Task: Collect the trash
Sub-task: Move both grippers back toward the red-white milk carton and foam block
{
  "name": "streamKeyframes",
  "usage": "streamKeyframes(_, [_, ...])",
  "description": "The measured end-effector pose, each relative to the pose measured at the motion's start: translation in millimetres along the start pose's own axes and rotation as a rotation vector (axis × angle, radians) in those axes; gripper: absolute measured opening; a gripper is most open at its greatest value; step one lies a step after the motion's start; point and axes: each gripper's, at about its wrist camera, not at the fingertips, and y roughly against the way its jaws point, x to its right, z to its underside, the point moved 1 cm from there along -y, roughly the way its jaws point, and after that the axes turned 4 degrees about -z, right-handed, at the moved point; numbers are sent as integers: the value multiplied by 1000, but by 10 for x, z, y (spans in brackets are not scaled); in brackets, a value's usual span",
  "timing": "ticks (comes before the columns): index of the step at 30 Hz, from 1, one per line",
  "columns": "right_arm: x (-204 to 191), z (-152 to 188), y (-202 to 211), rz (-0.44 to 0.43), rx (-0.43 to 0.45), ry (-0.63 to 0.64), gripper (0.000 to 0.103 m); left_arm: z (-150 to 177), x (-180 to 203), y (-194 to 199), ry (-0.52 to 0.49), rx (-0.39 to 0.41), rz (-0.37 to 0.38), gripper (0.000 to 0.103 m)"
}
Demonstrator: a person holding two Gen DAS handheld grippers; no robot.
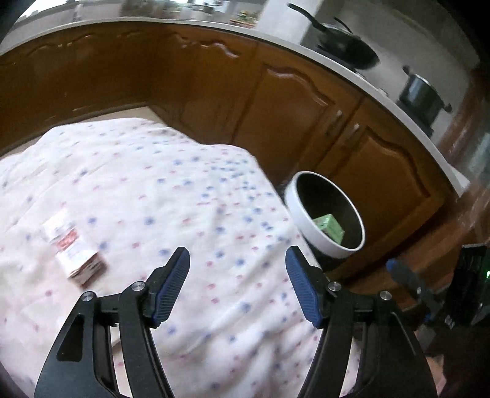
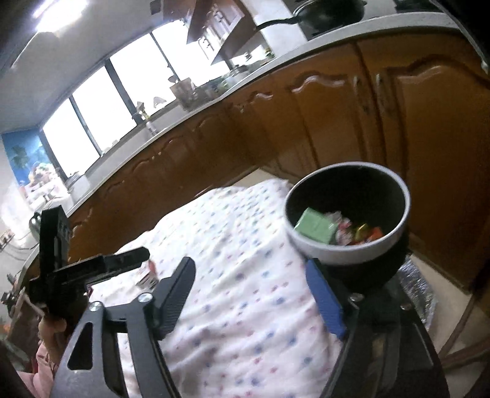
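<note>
Left wrist view: looks forward and steeply down along the left tool (image 1: 237,260) at the cloth-covered worktop (image 1: 171,196), near; cabinet doors (image 1: 294,119) behind, bin (image 1: 324,214) at right.

Right wrist view: tilted less steeply, rolled, just above the bin (image 2: 347,211); windows (image 2: 101,113) at upper left.

Shared: patterned cloth, bin, cabinet run, dark pan (image 1: 346,46) (image 2: 330,12); each view catches the other tool at its edge.

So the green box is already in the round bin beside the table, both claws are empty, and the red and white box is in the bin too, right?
Not quite. The red and white box still lies on the dotted tablecloth, as the left wrist view shows. The rest holds: the green box is in the round bin, and the left claw and right claw are both open and empty.
</note>
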Motion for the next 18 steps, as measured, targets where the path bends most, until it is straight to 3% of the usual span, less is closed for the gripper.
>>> streamKeyframes(5, [-151,205,-86,-32,-36,-3,87,136,-332,151,72,10,-40,73])
streamKeyframes(18, [-493,568,-351,-81,-129,40,88,444,-1002,335,188,5,-124,76])
